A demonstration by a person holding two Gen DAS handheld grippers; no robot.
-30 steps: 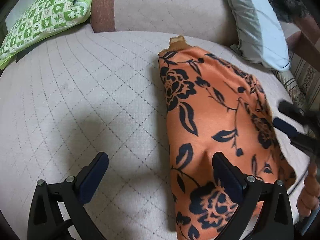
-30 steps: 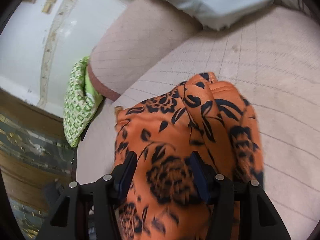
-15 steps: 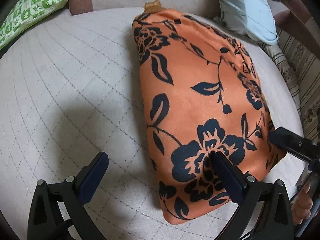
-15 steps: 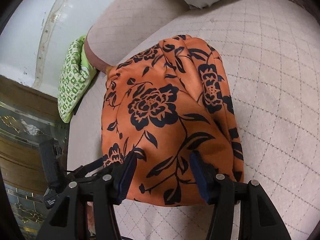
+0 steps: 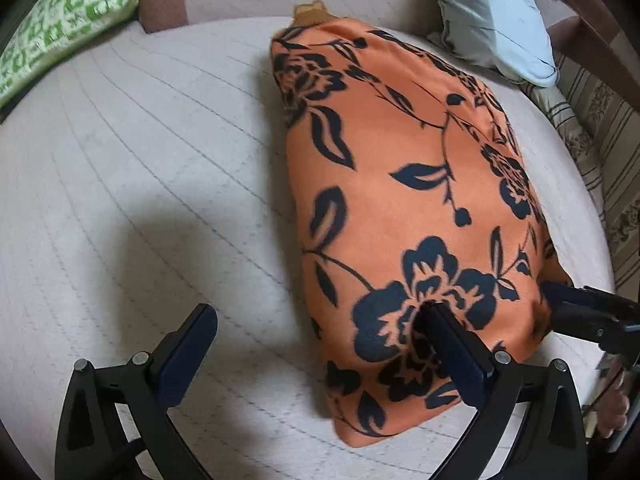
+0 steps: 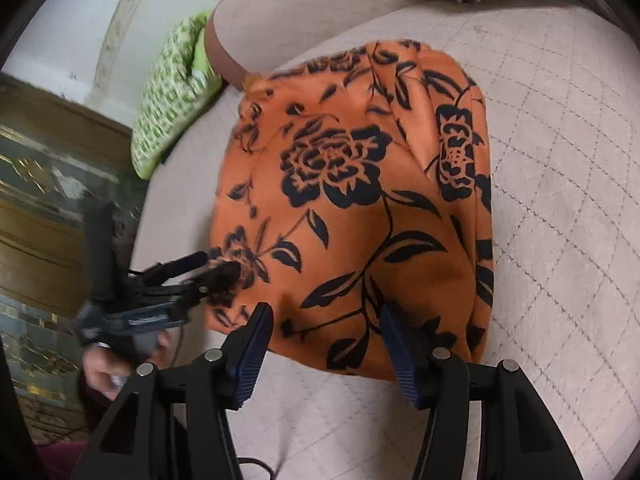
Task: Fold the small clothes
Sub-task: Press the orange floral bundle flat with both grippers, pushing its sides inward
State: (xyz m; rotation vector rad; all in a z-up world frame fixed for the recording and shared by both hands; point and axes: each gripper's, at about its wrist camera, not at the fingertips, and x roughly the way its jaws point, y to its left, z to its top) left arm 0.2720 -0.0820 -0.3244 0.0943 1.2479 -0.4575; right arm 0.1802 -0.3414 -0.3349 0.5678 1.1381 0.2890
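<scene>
A folded orange garment with black flowers [image 5: 400,184] lies flat on a quilted beige cushion [image 5: 140,200]. My left gripper [image 5: 316,320] is open wide at the garment's near corner. Its right finger [image 5: 444,332] rests on the cloth and its left finger hovers over bare cushion. In the right wrist view my right gripper [image 6: 324,316] is open over the garment's [image 6: 352,200] near edge, with flat cloth under its jaws and nothing pinched. The left gripper [image 6: 214,266] touches the garment's left corner there. The right gripper [image 5: 558,300] shows at the garment's right corner.
A green patterned pillow [image 5: 60,20] lies at the far left, a pale blue pillow [image 5: 492,20] at the far right. The cushion's backrest [image 6: 304,12] rises behind the garment. A striped fabric [image 5: 608,184] borders the right side. A hand [image 6: 108,372] grips the left tool.
The garment, raised and bunched between the right gripper's fingers a second ago, now lies flat and smooth. Both grippers have drawn back to its near edge.
</scene>
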